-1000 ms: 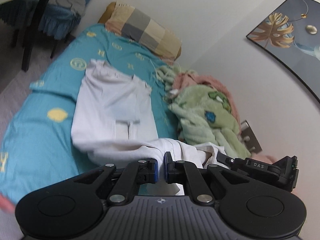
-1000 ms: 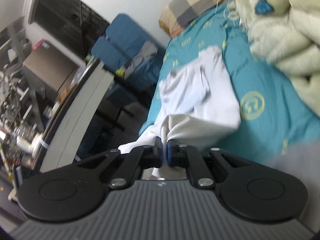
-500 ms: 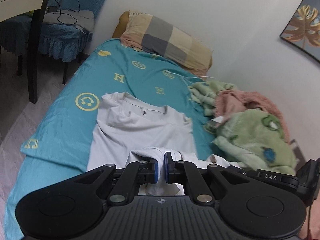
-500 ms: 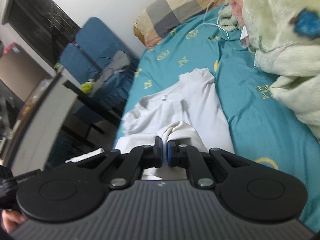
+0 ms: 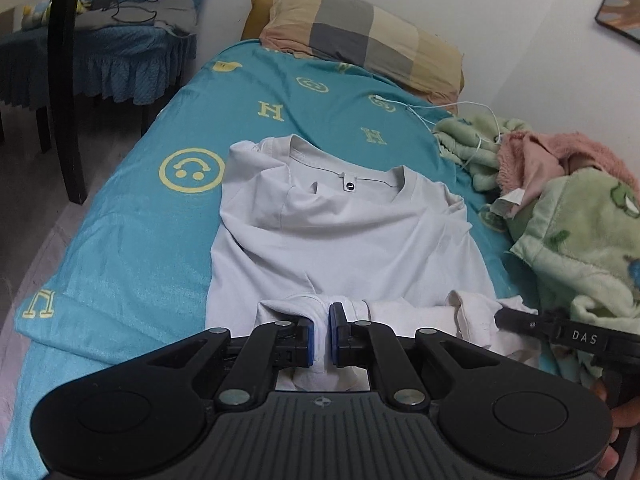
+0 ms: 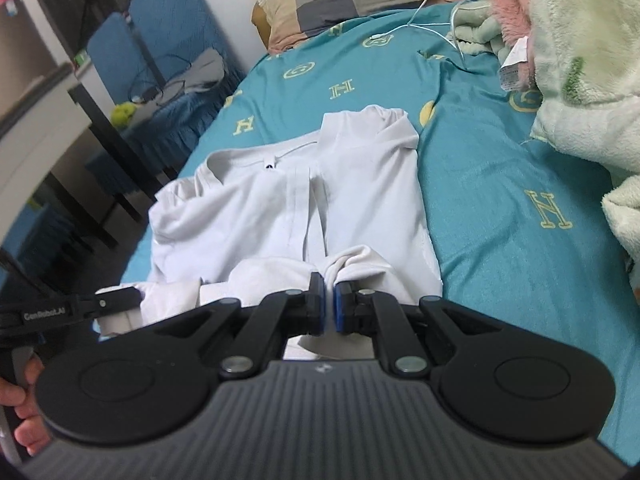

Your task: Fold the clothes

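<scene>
A white T-shirt [image 5: 344, 240] lies on the teal bed sheet [image 5: 132, 248], collar toward the pillow, both sleeves folded in. My left gripper [image 5: 321, 334] is shut on the shirt's bottom hem at its left side. My right gripper [image 6: 328, 308] is shut on the hem at its right side. The hem is lifted and bunched over the shirt's lower part. The shirt also shows in the right wrist view [image 6: 320, 200]. The right gripper's finger [image 5: 560, 334] reaches into the left wrist view; the left gripper's finger [image 6: 80, 306] shows in the right wrist view.
A checked pillow [image 5: 360, 36] lies at the bed's head by the wall. A heap of green and pink blankets [image 5: 568, 216] and a white cable [image 5: 452, 110] fill the right side. A blue-covered chair [image 5: 100, 48] and a dark table leg [image 5: 66, 92] stand left of the bed.
Both grippers have carried the bunched hem toward the collar and both views swung to face the pillow. The shirt now lies straighter in front of me.
</scene>
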Demonstrator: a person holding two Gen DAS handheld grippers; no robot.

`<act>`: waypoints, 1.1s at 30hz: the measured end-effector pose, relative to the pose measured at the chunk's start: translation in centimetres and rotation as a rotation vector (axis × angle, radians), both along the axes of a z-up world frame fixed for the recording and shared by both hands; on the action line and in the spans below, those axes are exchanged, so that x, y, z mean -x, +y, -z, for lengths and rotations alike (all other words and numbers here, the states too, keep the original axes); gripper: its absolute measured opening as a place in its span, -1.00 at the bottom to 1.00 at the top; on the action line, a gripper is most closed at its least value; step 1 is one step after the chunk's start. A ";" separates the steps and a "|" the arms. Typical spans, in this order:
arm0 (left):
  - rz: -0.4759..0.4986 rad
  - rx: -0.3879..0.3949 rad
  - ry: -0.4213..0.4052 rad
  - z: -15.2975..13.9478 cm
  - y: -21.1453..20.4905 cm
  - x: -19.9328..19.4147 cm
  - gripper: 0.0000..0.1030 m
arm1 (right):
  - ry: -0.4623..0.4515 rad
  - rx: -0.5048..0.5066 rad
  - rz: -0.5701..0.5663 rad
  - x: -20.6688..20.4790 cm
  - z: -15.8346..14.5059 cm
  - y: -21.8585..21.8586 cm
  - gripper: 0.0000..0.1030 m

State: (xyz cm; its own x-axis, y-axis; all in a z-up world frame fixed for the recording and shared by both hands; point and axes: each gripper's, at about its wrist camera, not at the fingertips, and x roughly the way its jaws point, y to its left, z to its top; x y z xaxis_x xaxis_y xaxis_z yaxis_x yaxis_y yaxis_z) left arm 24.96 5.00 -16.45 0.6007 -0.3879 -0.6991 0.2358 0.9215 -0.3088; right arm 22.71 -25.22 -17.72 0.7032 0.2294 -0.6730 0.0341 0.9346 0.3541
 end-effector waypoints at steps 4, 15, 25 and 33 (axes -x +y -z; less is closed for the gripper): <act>-0.004 -0.026 -0.062 -2.1 -0.6 2.4 -0.33 | -0.014 0.019 0.000 1.0 -0.9 0.4 -0.75; -0.091 0.092 0.073 -4.1 0.5 11.8 0.47 | -0.051 -0.054 0.055 8.1 -4.0 0.7 0.14; -0.279 0.430 0.443 1.4 4.6 14.2 0.54 | 0.229 -0.432 0.061 12.5 -0.9 0.6 0.18; -0.394 0.582 0.590 5.8 5.2 14.0 0.54 | 0.453 -0.749 0.180 13.6 5.2 1.6 0.17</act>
